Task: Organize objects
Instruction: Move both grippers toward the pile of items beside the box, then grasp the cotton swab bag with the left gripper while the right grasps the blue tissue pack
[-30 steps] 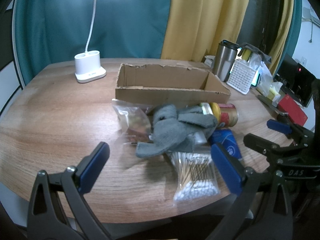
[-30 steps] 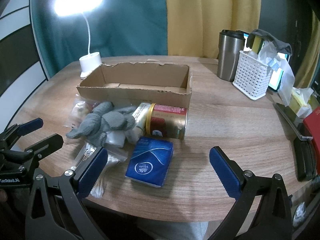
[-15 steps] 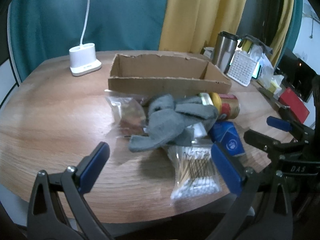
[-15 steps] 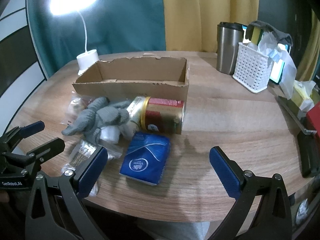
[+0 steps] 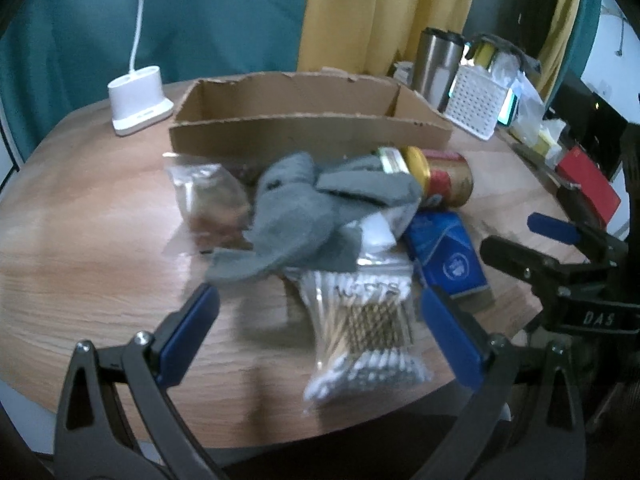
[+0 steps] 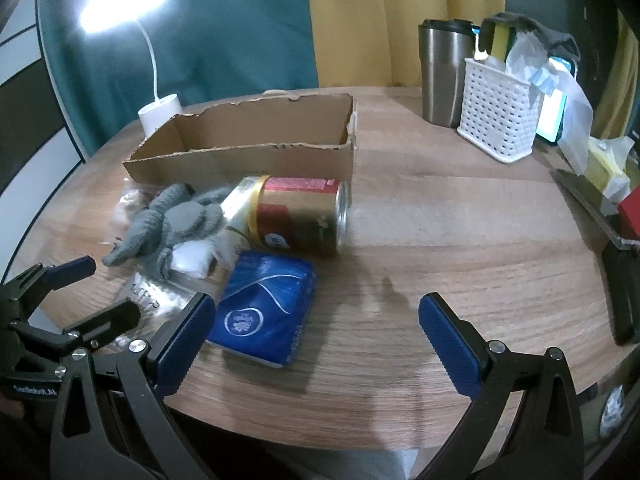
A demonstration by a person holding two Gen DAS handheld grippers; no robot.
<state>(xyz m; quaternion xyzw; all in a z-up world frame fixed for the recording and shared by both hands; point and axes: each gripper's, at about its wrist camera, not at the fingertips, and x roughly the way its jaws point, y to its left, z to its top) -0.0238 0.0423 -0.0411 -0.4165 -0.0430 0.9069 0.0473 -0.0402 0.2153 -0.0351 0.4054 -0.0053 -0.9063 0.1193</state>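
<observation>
An open cardboard box [image 5: 308,128] [image 6: 256,148] stands on the round wooden table. In front of it lies a pile: a grey glove [image 5: 308,216] [image 6: 172,224], a clear snack bag [image 5: 208,204], a bag of cotton swabs [image 5: 364,332], a blue tissue pack [image 5: 448,260] [image 6: 264,312] and a red-gold can [image 5: 444,178] [image 6: 300,216] on its side. My left gripper [image 5: 316,328] is open, its jaws either side of the swab bag. My right gripper [image 6: 316,332] is open, just in front of the tissue pack.
A white lamp base [image 5: 138,98] [image 6: 160,114] stands left of the box. A steel tumbler [image 6: 444,72] and a white basket [image 6: 500,112] stand at the back right. A red box [image 5: 588,184] and dark items lie at the right edge.
Both grippers have moved forward and lower towards the pile; the objects look larger. Nothing on the table has moved. Both stay open.
</observation>
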